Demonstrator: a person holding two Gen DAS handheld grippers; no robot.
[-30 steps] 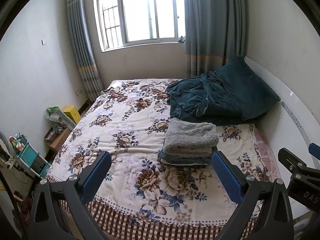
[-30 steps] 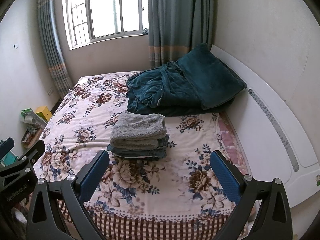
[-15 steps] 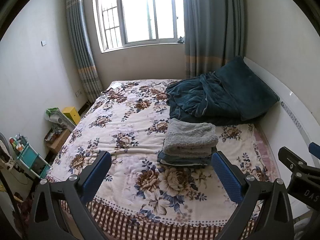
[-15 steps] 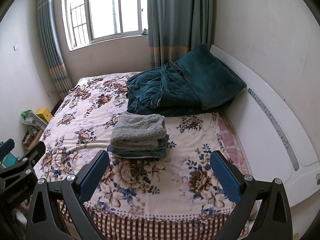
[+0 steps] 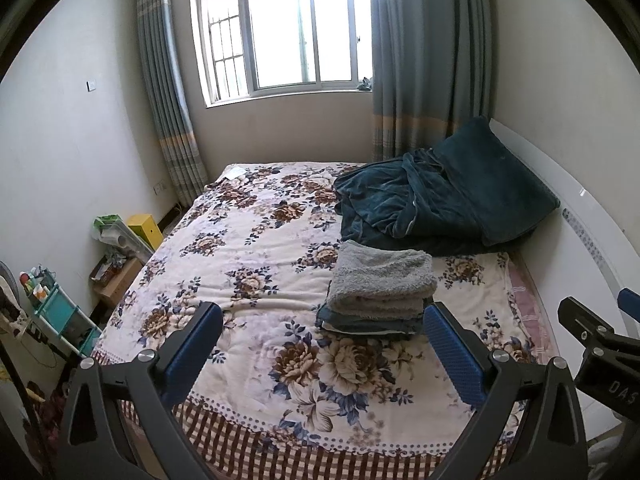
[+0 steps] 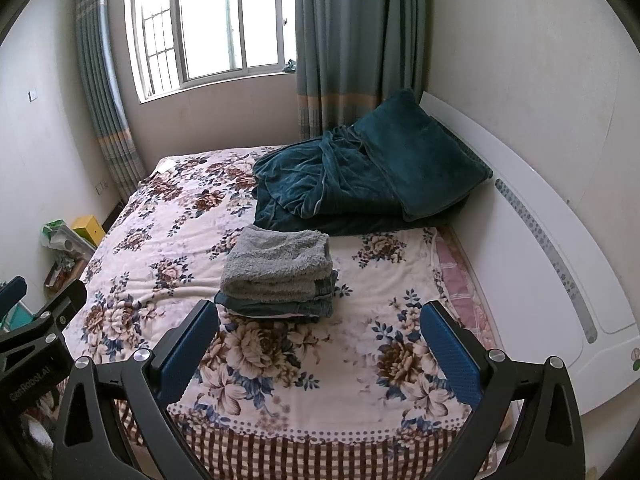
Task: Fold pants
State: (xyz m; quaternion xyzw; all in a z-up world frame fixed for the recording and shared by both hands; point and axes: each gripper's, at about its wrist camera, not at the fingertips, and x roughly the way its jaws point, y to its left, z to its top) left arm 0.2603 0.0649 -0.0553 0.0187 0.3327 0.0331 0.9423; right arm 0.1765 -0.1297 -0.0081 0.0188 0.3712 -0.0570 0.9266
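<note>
Both my left gripper (image 5: 322, 354) and right gripper (image 6: 320, 350) hovered with fingers spread empty past the bed's (image 6: 280, 400) foot edge, the folded pants (image 6: 276, 276) apparently finished, needing only withdrawal.

A: Left gripper (image 5: 322, 344) status?
B: Jaws spread wide, nothing between the blue pads (image 5: 454, 356). Held level, off the bed.
A: Right gripper (image 6: 320, 346)?
B: Same pose: jaws wide apart, nothing gripped. The two sit side by side, each visible at the edge of the other's view.
</note>
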